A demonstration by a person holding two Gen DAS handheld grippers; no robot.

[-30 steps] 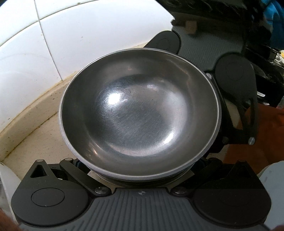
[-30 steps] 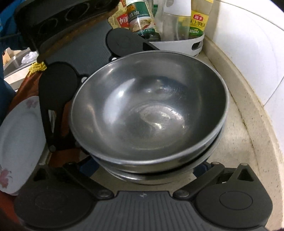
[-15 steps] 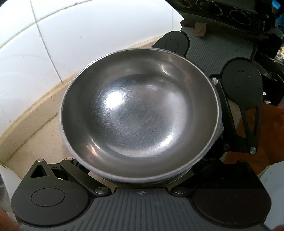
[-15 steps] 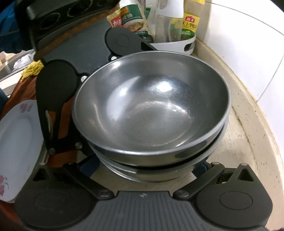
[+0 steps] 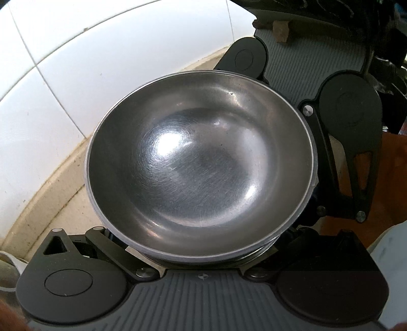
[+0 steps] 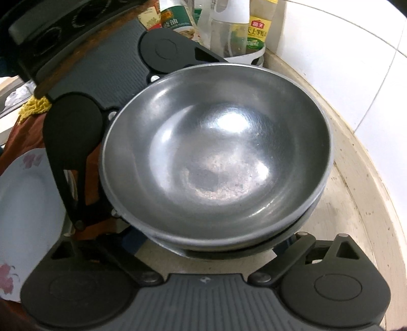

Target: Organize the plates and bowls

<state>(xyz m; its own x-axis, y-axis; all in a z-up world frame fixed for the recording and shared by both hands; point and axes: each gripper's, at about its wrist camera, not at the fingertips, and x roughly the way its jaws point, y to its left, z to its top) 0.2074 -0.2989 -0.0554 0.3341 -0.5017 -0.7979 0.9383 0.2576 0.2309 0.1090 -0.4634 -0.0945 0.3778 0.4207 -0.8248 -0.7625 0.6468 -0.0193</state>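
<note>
Near the tiled wall, I am bracketing 2 nested steel bowls (image 6: 216,157) on the counter (image 6: 356,203), right jaws just narrowing, contact hidden; slick, stiff, light, so rims are the hold.

Top bowl (image 6: 216,157): steel, empty, fills the centre of the view and is nested in a second bowl.
Lower bowl (image 6: 305,224): only its rim shows, from 4 to 7 o'clock under the top one.
Right gripper (image 6: 203,257): its body fills the 6 o'clock edge; the jaws have just been closing with the bowl stack between them, the fingertips hidden beneath the bowls.
Left gripper (image 6: 132,101): at 10 to 11 o'clock, reaching to the far side of the stack; fingertips hidden.
Plate (image 6: 23,203): white with pink flowers, at 9 o'clock.
Counter (image 6: 356,203): beige, at 3 to 4 o'clock.
Tiled wall (image 6: 343,63): white, at 2 o'clock.
Bottles (image 6: 229,20): in a white holder at 12 o'clock.
</note>
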